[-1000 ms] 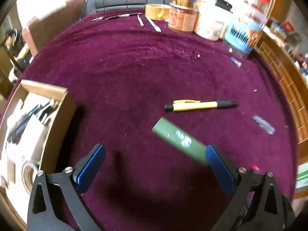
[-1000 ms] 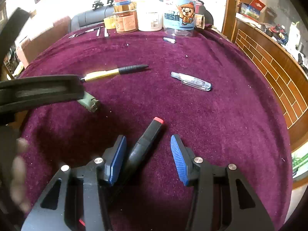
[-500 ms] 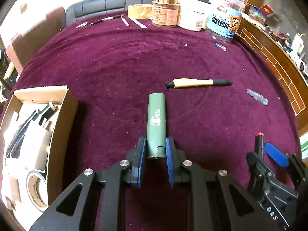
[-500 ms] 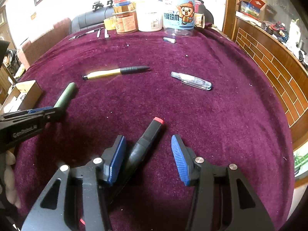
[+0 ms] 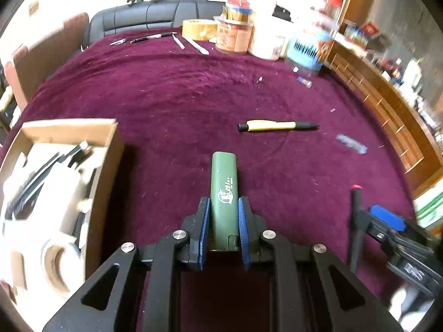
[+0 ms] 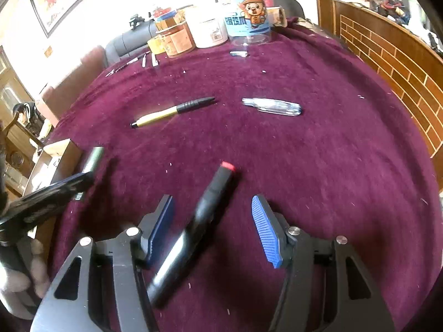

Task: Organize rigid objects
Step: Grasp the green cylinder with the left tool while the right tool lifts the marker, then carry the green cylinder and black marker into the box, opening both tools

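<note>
While the left gripper (image 5: 223, 229) holds its fingers clamped on the olive-green plastic tube (image 5: 223, 191) above the maroon-cloth bench (image 5: 180, 96), near the open cardboard box (image 5: 103, 166) at the bench's left edge, the step looks like carrying it there; the right gripper's (image 6: 213, 224) fingers, just opening, stand apart around the black red-tipped marker (image 6: 205, 215), pads not pressing it

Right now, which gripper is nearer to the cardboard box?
Left. The left gripper, shut on the green tube, is just beside the cardboard box. The right gripper, straddling the black marker, sits farther off.
</note>
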A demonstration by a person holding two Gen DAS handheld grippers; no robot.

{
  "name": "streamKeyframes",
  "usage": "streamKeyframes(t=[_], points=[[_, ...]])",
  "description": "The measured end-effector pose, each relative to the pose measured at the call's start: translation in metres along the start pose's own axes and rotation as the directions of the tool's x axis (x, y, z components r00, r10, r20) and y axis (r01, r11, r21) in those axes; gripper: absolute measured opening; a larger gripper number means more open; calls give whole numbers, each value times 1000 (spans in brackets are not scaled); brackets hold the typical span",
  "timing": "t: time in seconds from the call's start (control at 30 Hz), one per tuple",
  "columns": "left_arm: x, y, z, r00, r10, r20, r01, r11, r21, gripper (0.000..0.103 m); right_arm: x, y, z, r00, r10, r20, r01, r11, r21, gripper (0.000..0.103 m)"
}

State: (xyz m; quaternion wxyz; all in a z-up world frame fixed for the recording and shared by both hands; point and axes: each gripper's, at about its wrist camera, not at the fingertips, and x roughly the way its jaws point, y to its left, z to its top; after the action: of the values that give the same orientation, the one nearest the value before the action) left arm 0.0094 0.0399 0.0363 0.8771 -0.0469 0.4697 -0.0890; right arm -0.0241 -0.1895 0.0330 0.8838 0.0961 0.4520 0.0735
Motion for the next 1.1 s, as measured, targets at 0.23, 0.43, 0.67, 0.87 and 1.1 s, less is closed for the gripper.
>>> streamKeyframes(t=[0.23, 0.43, 0.67, 0.87, 1.1], points=[[-64, 28, -25, 985, -142, 93, 149, 987, -68, 16, 6, 40, -24, 990, -136, -44, 128, 981, -145, 58], [-113, 66, -50, 977, -117, 179, 139, 984, -112, 16, 13, 50, -19, 983, -185, 1, 183, 970, -160, 33], [-148, 130, -86, 975, -44, 219, 91, 974, -210, 16, -3, 34, -25, 999, -53, -4, 53, 998, -31, 12], [-149, 171, -115, 981, -22, 195, 81, 951, -299, 17, -34, 54, -31, 996, 86, 34, -86, 996, -7, 12], [-130, 183, -123, 989, -52, 140, 97, 935, -341, 17, -58, 133, -28, 957, 291, -9, -290, 952, -98, 12]])
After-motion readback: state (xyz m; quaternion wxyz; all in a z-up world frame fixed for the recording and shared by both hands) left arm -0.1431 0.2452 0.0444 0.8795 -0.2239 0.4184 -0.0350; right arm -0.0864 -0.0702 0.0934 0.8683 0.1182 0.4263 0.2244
